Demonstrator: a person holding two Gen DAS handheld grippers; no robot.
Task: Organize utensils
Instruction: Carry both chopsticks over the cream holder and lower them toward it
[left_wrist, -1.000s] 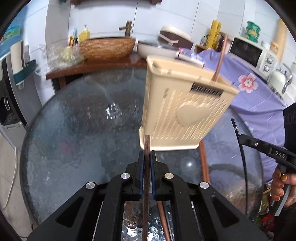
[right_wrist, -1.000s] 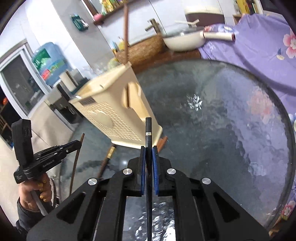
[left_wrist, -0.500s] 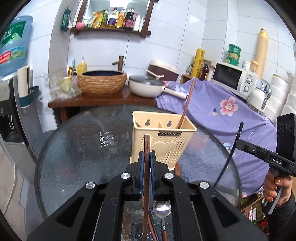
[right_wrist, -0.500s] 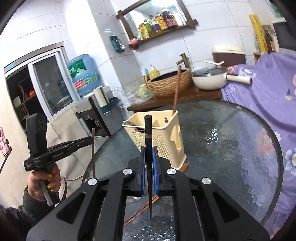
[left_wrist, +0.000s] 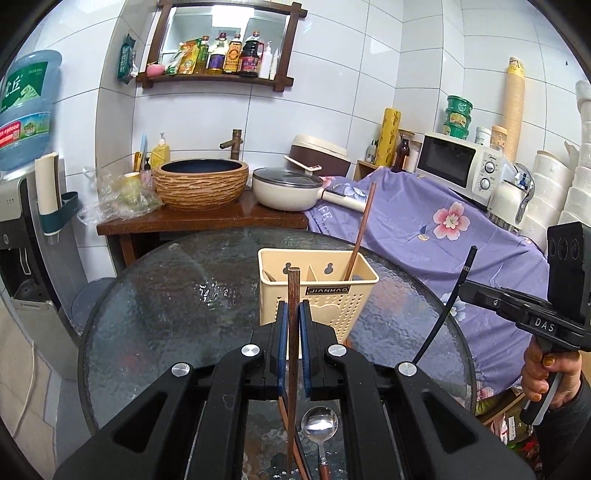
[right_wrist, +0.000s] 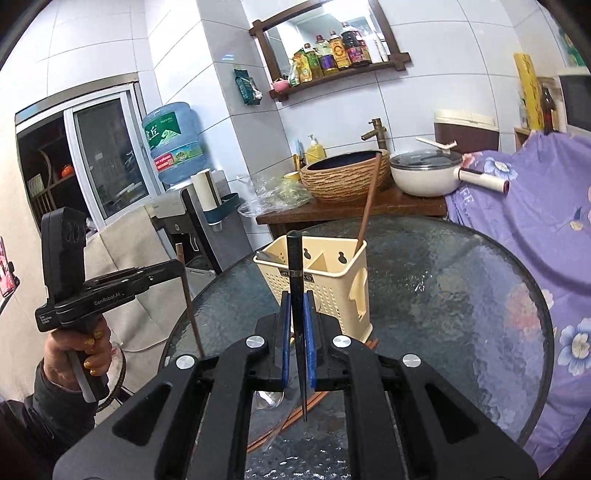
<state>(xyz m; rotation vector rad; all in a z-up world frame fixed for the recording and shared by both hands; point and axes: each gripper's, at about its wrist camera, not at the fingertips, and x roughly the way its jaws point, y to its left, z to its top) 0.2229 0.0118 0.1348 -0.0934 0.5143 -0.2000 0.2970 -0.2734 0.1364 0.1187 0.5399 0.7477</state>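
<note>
I am pinching a brown wooden chopstick (left_wrist: 293, 325) in my left gripper (left_wrist: 291, 332) and a black chopstick (right_wrist: 297, 295) in my right gripper (right_wrist: 296, 332), both heading for the cream slotted plastic holder (left_wrist: 343, 295) (one stick already in, a steel spoon (left_wrist: 319, 424) waiting).

Both tongs (left_wrist: 291, 325) (right_wrist: 297, 321) clamped shut.

At frame centre, a cream utensil caddy (left_wrist: 318, 291) with perforated sides and a black label stands on a grey-blue, pebble-textured glass table (left_wrist: 155, 302), with a reddish-brown chopstick (left_wrist: 360, 229) leaning in it. The black left gripper (left_wrist: 291, 332) with blue pads (left_wrist: 282, 332) pinches a brown chopstick (left_wrist: 293, 317), and the black right gripper (right_wrist: 297, 325) pinches a black chopstick (right_wrist: 295, 266) with a silver band. At right lies a purple cloth (left_wrist: 424, 229) printed with pink and white flowers, at upper left a blue water jug (left_wrist: 26, 107).
</note>
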